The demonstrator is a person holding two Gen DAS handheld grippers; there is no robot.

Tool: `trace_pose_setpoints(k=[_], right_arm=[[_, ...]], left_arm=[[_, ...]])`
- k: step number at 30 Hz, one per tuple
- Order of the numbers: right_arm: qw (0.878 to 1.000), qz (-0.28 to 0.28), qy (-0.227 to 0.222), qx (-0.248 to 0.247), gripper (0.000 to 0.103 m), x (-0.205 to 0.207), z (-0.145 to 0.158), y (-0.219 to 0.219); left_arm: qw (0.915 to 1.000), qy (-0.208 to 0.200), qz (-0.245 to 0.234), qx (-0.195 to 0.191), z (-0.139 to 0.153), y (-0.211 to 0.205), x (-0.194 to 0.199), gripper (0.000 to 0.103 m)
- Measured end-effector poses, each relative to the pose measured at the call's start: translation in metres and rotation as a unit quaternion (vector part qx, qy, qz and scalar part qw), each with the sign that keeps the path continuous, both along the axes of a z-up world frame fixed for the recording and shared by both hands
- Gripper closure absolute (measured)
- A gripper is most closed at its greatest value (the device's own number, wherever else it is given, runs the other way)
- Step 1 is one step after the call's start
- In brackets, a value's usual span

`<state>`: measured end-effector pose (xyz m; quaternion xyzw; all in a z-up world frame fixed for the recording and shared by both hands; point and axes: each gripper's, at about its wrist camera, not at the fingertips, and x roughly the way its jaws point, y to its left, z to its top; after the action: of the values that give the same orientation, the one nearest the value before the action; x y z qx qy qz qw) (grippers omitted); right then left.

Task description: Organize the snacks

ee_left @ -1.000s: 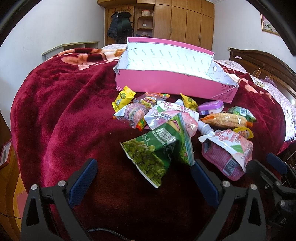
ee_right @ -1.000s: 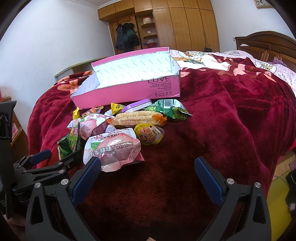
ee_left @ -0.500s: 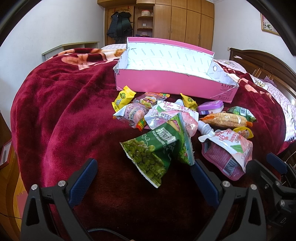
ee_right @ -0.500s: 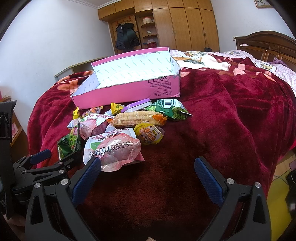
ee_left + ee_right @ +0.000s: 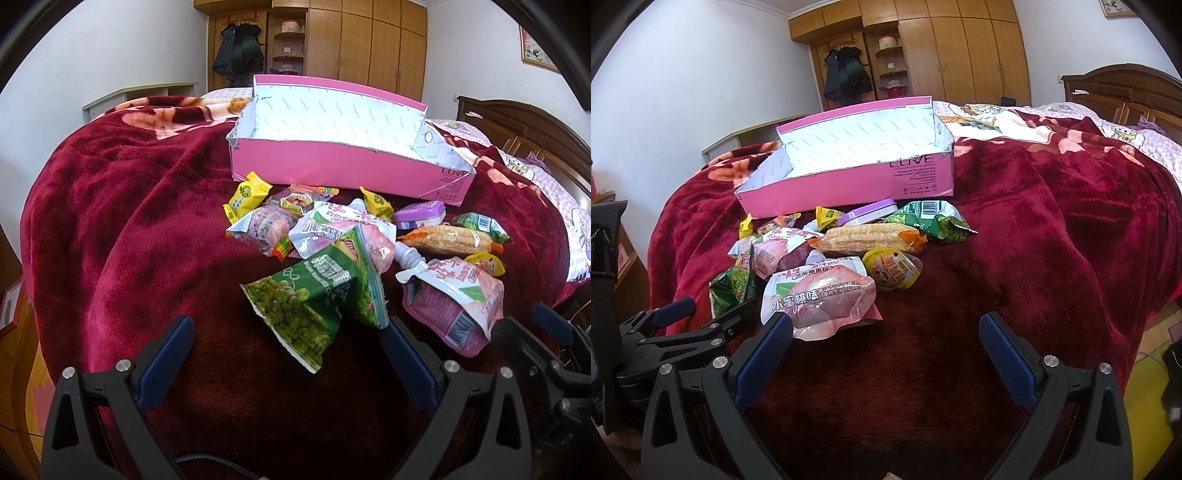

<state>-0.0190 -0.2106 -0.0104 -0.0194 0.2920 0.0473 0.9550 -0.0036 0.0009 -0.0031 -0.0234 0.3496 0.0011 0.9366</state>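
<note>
An empty pink box [image 5: 347,173] [image 5: 857,184] lies on the red blanket behind a heap of snacks. A green pea bag [image 5: 314,299] sits closest to my left gripper [image 5: 288,328], which is open and holds nothing. In the right wrist view a pink peach pouch [image 5: 820,299] lies just ahead of the left fingertip of my open right gripper [image 5: 886,325]. Around them are a corn packet [image 5: 868,236], a yellow jelly cup [image 5: 892,271], a purple tin [image 5: 868,214], a green bag [image 5: 931,219] and yellow candies [image 5: 245,194].
The red blanket [image 5: 122,221] covers a bed; its edge drops off at left and right. A wooden headboard [image 5: 1123,92] stands at right, wardrobes [image 5: 945,55] at the back. The other gripper shows at each view's side [image 5: 676,332].
</note>
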Motion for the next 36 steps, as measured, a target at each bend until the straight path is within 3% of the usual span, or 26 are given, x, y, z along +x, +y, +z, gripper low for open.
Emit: trace_pose_setpoints(k=[23,36], right_arm=[[1.0,0.0,-0.001,0.0,0.0,0.001,0.001,0.002],[1.0,0.007,-0.001,0.01,0.0,0.0,0.003,0.001]], left_arm=[[0.9998,-0.01,-0.016,0.005,0.007,0.001,-0.009,0.001],[0.9989,-0.029,-0.035,-0.012,0.019,0.009,-0.003,0.001]])
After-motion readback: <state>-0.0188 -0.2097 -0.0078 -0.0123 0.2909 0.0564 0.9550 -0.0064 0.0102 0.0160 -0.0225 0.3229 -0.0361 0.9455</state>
